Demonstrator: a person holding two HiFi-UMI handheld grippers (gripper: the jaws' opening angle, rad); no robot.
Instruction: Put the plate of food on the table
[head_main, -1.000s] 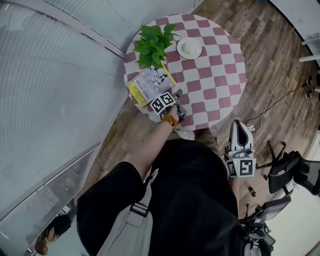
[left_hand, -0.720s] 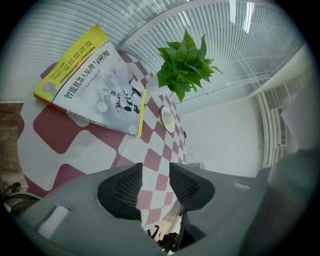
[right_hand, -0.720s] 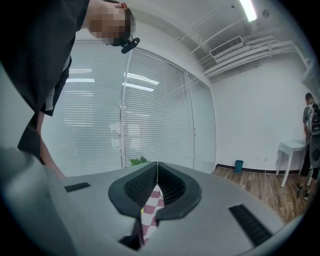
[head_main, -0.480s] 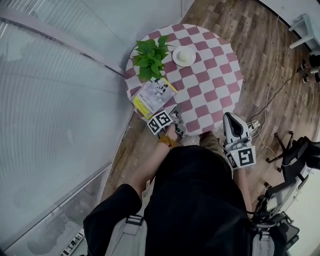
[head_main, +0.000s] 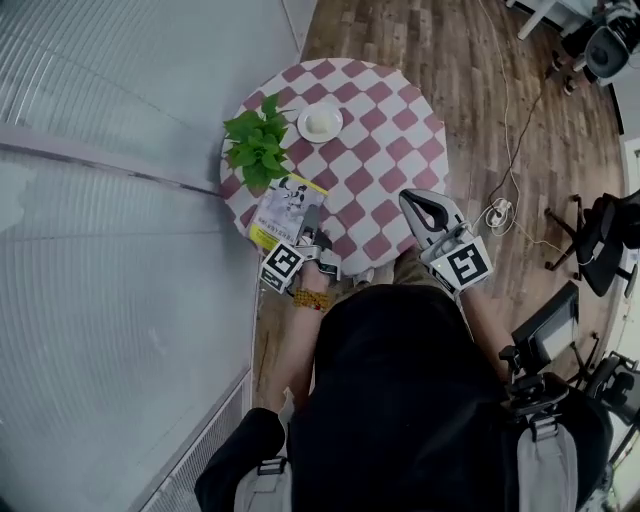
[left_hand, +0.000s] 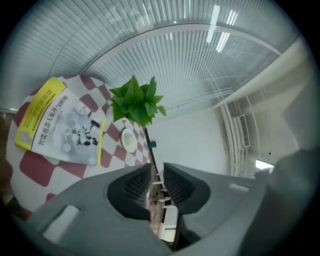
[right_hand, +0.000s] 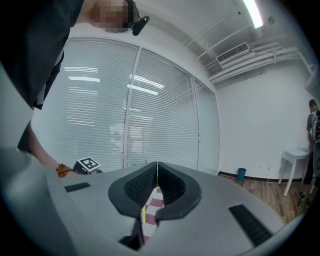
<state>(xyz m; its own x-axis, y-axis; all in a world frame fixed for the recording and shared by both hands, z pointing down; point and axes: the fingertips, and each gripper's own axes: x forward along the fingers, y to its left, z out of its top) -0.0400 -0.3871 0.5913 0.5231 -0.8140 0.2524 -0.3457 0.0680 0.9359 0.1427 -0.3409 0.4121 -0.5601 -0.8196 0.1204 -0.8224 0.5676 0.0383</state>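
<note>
The round white plate (head_main: 321, 123) of food sits on the checkered table (head_main: 400, 150)'s far side beside the leafy plant (head_main: 256, 150), ahead of my left claw (head_main: 311, 222), past the glossy book (head_main: 288, 210). Its jaws have just been closing to a narrow, empty gap; my right claw (head_main: 411, 199) is pressed together, empty.

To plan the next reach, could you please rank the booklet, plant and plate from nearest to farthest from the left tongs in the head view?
From the left tongs, whose jaws have just been closing on nothing:
1. Booklet, at the table's near left edge, right by the tongs.
2. Plant, left, beyond the booklet.
3. Plate, far side, right of the plant.
</note>
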